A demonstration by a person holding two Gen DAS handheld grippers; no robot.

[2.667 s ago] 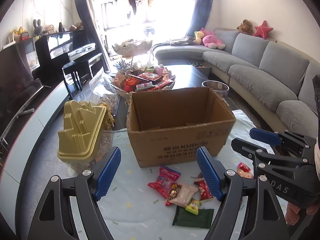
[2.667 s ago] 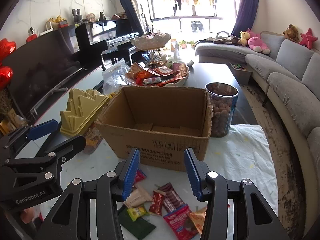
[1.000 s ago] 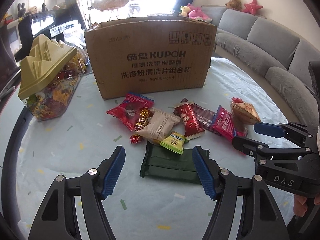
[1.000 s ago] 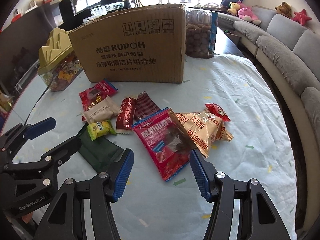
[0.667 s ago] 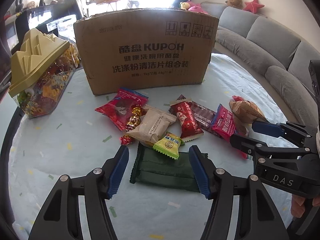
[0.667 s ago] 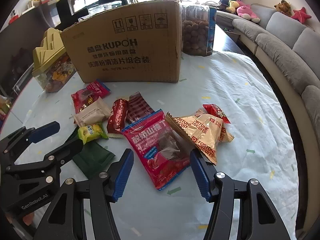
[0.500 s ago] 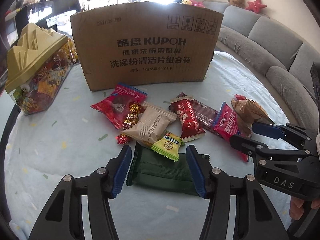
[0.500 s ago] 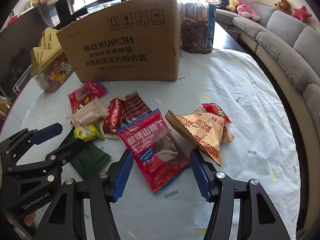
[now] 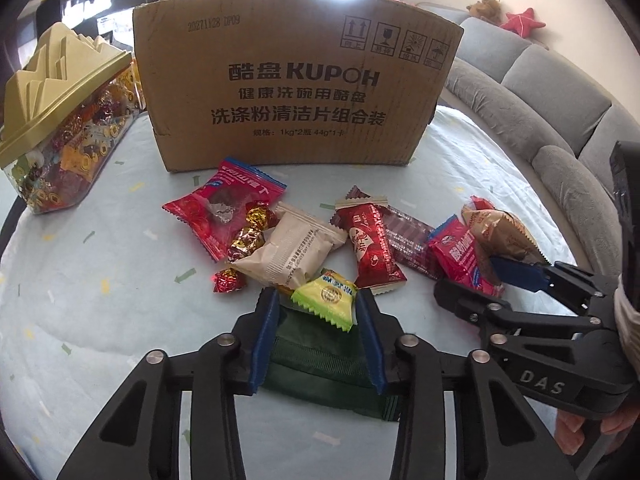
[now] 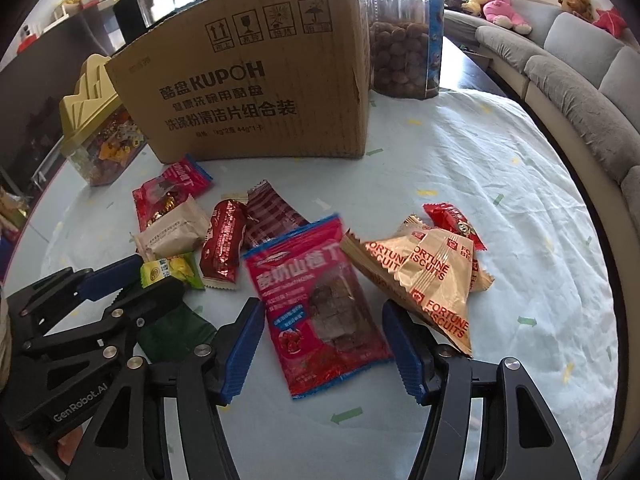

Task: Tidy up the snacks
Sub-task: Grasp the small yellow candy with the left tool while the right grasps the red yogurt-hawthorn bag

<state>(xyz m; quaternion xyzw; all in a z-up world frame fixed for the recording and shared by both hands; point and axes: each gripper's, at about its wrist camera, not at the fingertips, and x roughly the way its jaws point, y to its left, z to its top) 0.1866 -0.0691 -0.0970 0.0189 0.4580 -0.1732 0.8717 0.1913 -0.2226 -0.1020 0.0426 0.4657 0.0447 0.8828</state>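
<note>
Several snack packets lie on the cloth-covered table in front of a brown cardboard box (image 9: 296, 92). My left gripper (image 9: 316, 344) is low on the table, its jaws partly closed around a dark green packet (image 9: 320, 356), with a small yellow-green packet (image 9: 326, 296) lying over its far end. My right gripper (image 10: 324, 348) is open, its jaws on either side of a large red packet (image 10: 320, 304). A tan fortune biscuits packet (image 10: 424, 276) lies just right of it. The box also shows in the right wrist view (image 10: 256, 80).
A clear candy container with a gold lid (image 9: 60, 120) stands left of the box. A clear jar of brown balls (image 10: 404, 44) stands behind the box at right. A grey sofa (image 9: 560, 112) runs along the right.
Both grippers have come down from above the box to the packets. The left jaws have narrowed around the dark green packet. The right jaws have stayed open over the red packet.
</note>
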